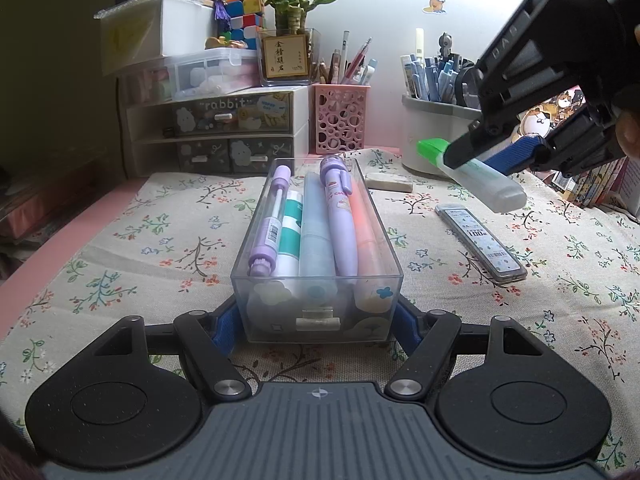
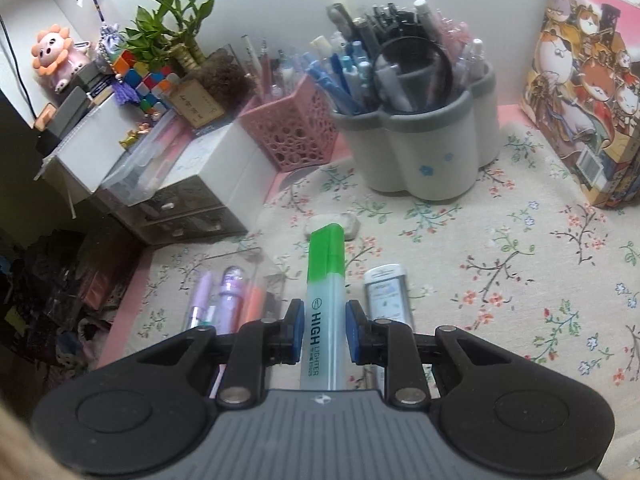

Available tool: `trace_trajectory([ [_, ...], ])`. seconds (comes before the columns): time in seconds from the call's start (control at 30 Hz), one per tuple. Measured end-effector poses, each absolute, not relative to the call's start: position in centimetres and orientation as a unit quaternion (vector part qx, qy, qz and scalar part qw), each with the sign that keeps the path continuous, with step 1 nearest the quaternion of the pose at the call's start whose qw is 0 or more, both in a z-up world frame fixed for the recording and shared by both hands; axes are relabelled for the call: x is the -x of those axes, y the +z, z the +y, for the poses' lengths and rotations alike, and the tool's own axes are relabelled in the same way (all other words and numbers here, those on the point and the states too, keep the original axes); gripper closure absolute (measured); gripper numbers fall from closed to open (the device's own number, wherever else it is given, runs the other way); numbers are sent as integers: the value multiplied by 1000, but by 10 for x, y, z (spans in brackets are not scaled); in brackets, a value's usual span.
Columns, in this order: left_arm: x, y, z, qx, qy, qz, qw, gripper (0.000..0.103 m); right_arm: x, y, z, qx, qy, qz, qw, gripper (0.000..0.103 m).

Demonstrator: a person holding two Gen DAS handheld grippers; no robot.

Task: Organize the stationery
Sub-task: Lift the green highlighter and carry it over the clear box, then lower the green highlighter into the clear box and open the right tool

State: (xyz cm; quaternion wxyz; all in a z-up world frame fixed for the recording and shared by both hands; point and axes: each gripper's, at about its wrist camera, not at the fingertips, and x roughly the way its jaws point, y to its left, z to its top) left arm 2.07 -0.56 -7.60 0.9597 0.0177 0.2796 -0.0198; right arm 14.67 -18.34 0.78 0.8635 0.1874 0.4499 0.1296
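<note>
A clear plastic box [image 1: 318, 308] holds several pens and markers on the flowered cloth. My left gripper [image 1: 316, 326] is shut on the box's near end, one blue pad on each side. My right gripper [image 2: 325, 334] is shut on a green-capped highlighter [image 2: 325, 312], held in the air; in the left wrist view the highlighter [image 1: 476, 174] hangs above the cloth to the right of the box. The box also shows at the lower left of the right wrist view [image 2: 240, 300]. A flat lead case [image 1: 482, 242] and a white eraser [image 1: 389, 182] lie on the cloth.
A pink mesh pen cup [image 1: 340, 118] and a grey-white pen holder [image 2: 424, 144] full of pens stand at the back. White drawers [image 1: 216, 132] with boxes, a cube and a plant stand back left. A picture box [image 2: 588, 92] stands at the right.
</note>
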Motion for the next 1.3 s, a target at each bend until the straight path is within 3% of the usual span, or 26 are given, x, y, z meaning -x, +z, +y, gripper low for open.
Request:
trace_trajectory([
  [0.73,-21,-76,-6,-17,-19,280,960,31,-168,6,-118,-240,174,513,806,83],
  [1.3,-21,-76,-6,-18,-19,280,960,31,-174,1,-95,-212,191,526,801,81],
])
